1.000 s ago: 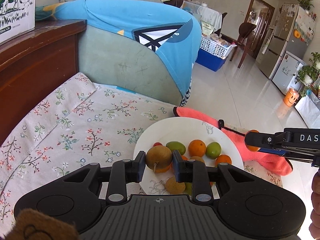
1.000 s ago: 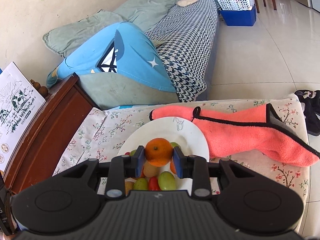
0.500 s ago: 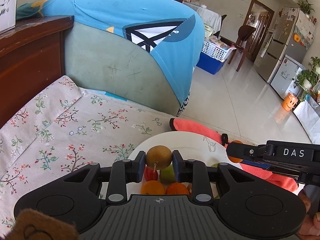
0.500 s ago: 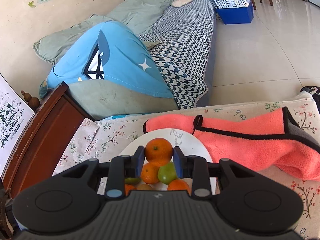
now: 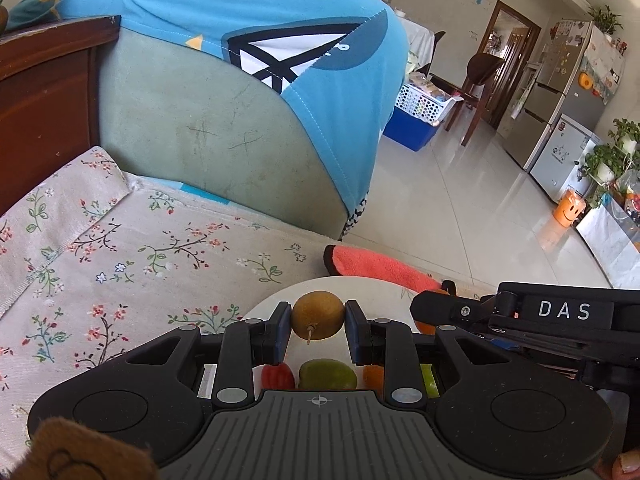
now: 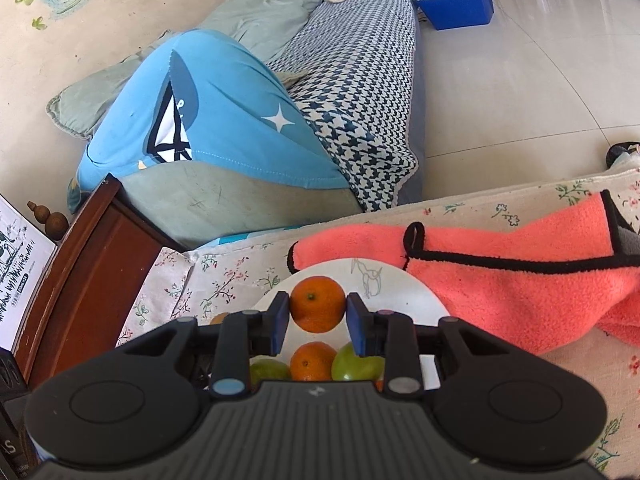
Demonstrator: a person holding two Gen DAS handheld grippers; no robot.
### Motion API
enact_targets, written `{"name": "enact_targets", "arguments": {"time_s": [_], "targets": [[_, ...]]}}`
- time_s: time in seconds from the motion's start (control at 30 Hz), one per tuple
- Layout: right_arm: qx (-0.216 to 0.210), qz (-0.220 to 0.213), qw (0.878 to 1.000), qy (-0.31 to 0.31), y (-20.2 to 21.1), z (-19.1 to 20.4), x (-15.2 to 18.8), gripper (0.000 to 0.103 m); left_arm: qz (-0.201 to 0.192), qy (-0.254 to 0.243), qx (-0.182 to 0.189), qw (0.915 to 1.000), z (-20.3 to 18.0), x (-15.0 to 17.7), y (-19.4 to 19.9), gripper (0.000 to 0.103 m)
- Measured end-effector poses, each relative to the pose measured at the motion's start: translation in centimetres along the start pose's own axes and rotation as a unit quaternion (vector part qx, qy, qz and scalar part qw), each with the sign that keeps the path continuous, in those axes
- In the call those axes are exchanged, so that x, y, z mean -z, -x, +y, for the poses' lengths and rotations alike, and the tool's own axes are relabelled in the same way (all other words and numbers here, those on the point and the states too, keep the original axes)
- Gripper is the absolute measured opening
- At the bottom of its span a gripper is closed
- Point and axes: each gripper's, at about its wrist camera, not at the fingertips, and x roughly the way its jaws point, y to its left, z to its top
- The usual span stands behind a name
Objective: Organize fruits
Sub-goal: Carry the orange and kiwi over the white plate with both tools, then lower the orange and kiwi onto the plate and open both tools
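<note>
My left gripper [image 5: 318, 324] is clamped on a brown pear [image 5: 317, 321], stem toward me, and over the last second I've lifted it clear of the white plate [image 6: 400, 292]; it now hangs above the plate's near-left part. A red fruit [image 5: 278, 376] and green fruit [image 5: 327, 374] lie on the plate below. My right gripper [image 6: 318, 320] has likewise raised its pinched orange [image 6: 317, 309] above the plate's centre. Both fruits are free, so I judge sorting them elsewhere comes next.
</note>
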Motion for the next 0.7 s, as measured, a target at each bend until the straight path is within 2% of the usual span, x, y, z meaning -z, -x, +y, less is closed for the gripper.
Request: {"name": "enact_targets", "arguments": {"time_s": [0.27,0.43,0.7], "targets": [[0.012,0.003,1.0,0.009,-0.6,0.4,0.1,0.034,0.002,-0.022,0.002,0.9998,-1.1,0.3,-0.3,0.029],[0.011,0.001,1.0,0.009,-0.3,0.6,-0.1,0.034,-0.016,-0.042,-0.028,0.9986,-1.9,0.1,1.2,0.06],[0.018,0.004,1.0,0.014,1.3,1.4,0.0,0.035,-0.012,-0.051,-0.068,0.9963,-2.6,0.2,4.4,0.072]]}}
